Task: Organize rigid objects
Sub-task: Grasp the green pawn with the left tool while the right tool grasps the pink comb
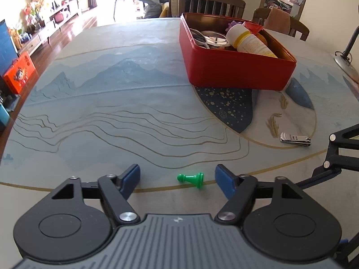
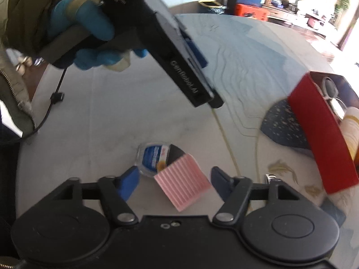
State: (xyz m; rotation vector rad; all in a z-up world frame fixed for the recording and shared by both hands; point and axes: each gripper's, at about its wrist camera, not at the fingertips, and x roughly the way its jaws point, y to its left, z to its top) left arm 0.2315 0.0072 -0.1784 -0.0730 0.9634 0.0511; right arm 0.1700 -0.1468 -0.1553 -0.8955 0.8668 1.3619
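Left gripper tilted down over the table, jaws standing fairly wide and gripping nothing. Green pawn lies on its side on the cloth between the blue pads, touching neither; head toward 9 o'clock, base toward 3.

Right gripper also angled down, jaws partly open. Pink ribbed block sits between its pads, tilted corner-on, with visible gaps both sides, so not gripped. A small round tin with a blue label lies just beyond, at 11 o'clock from the block, and appears to touch it.

Red box at 1 o'clock from the left gripper, well apart, already holding a bottle, sunglasses and other bits. Nail clipper loose on the table at 2 o'clock.

Judgement: both hands are setting up a pick. Left should lower until the pads bracket the pawn's body near its base, then close squarely; it is round and could roll or squirt out. Right would do better squaring its pads to the block's flat sides before closing, and keeping clear of the tin.
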